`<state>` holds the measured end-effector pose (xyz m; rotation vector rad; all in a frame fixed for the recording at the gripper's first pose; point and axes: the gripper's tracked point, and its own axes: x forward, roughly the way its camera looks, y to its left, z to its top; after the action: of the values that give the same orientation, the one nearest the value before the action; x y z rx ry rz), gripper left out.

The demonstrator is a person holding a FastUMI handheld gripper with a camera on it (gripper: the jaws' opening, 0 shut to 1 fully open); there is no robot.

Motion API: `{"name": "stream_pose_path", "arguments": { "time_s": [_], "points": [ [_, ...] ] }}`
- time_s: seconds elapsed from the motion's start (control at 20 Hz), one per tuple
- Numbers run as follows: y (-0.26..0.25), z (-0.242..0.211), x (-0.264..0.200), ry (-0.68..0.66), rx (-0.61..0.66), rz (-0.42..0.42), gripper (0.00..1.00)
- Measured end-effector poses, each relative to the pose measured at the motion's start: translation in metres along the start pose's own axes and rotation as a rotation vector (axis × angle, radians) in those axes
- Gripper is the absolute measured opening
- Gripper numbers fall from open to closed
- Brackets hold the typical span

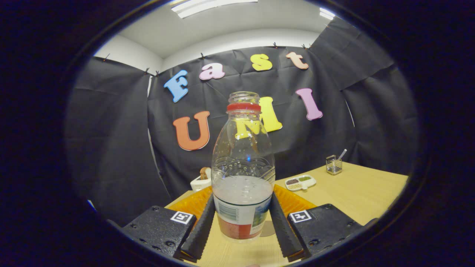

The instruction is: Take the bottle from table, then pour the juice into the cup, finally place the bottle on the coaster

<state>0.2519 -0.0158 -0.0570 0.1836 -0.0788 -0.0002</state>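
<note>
tool (242,226): clenched on the bottle, one finger pressed against each side of its lower body at label height
fingers (200,228): angled inward toward the bottle, square marker tags on the blocks behind them
bottle (243,167): clear plastic, upright between the fingers, cap off, red ring at the neck, cloudy liquid up to about the top of the label; base looks just above or at the desk surface, cannot tell which
desk (356,193): light wood, runs ahead and to the right of the tool
orange tray (293,202): ribbed, directly behind the bottle, showing on both sides of it past the fingers
white cup (200,182): beyond the tray, left of the bottle, something brown sticking out of it
condiment dish (300,182): white, divided, small dark and green fills, beyond the tray on the right
wire holder (334,165): small metal basket, far right on the desk, a utensil handle leaning out
</note>
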Motion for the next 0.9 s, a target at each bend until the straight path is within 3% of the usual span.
{"name": "stream_pose_path", "arguments": {
  "time_s": [0.3,0.9],
  "points": [
    [-0.023,-0.016,0.038,0.016,-0.146,-0.118,0.8],
    [-0.044,-0.142,0.113,0.132,-0.187,-0.109,0.81]
  ]
}}
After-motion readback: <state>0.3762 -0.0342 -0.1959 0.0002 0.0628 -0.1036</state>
